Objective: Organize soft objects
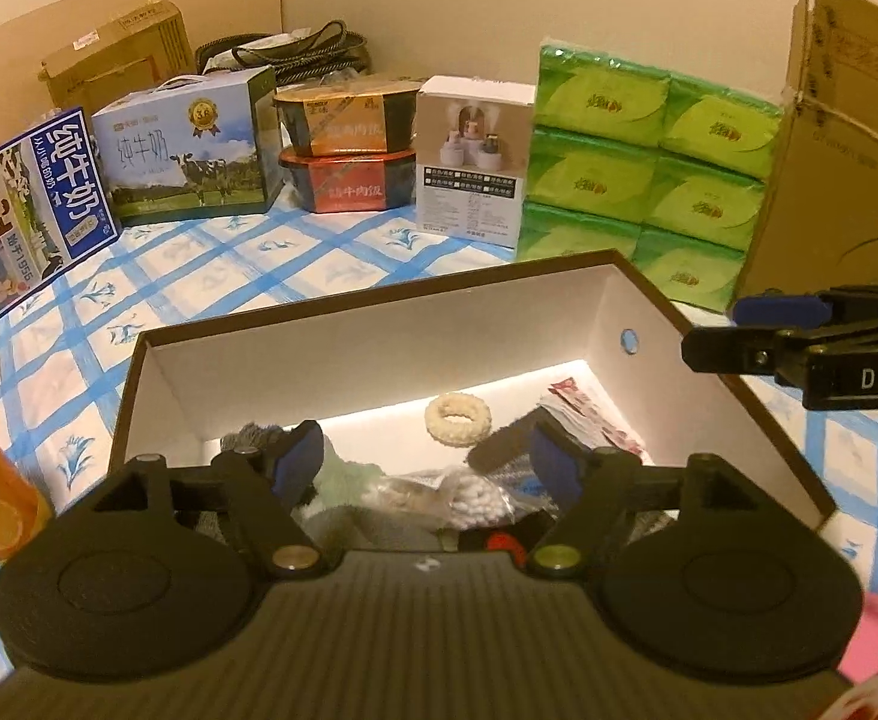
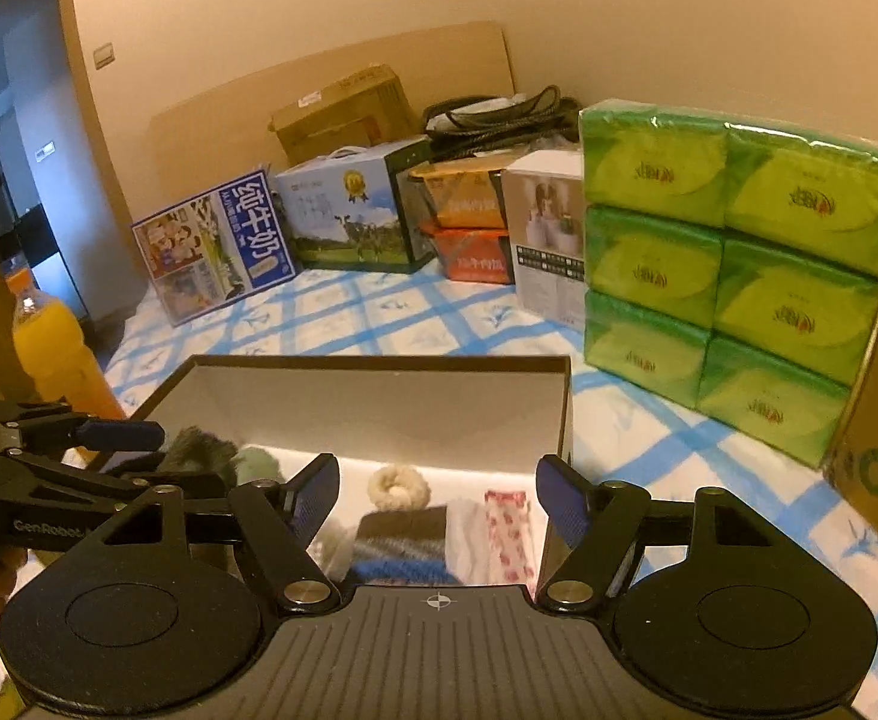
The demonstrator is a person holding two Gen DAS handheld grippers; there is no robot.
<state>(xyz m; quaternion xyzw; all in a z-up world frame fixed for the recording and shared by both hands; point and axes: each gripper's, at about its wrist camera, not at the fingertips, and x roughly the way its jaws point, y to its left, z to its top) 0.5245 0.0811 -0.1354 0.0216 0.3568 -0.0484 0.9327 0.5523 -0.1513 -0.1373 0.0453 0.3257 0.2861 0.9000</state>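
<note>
Both claws hang released and empty over an open shoebox (image 1: 631, 294) on a blue-checked tablecloth (image 1: 271, 258): the left gripper (image 1: 427, 468) stands with its blue pads spread wide above the near end of the box, nothing between them, while the right gripper (image 2: 438, 495) is likewise spread, its jaws framing the box's contents without touching them; seen from the left wrist, the right one reaches in from the side just above the box's right wall. Inside the box, just below and ahead of the claws, lies the soft haul: a cream scrunchie (image 1: 456, 417) on the bare white floor near the far wall, a grey knitted piece (image 1: 253, 437) beside the left claw's left pad, a pale green cloth (image 1: 349, 474), a bag of cotton swabs (image 1: 475, 495) directly under the left claw, and a red-printed packet (image 1: 589, 414) against the right wall. The step in hand appears to be a release into the box, and doing it well would mean lifting each claw straight up clear of the walls so no pad snags fabric, keeping the two claws apart. Beyond stand a green tissue multipack (image 1: 649, 180), milk cartons (image 1: 187, 144), stacked meal tubs (image 1: 343, 144), a cardboard carton (image 1: 841, 138) and an orange drink bottle (image 2: 49, 342)
</note>
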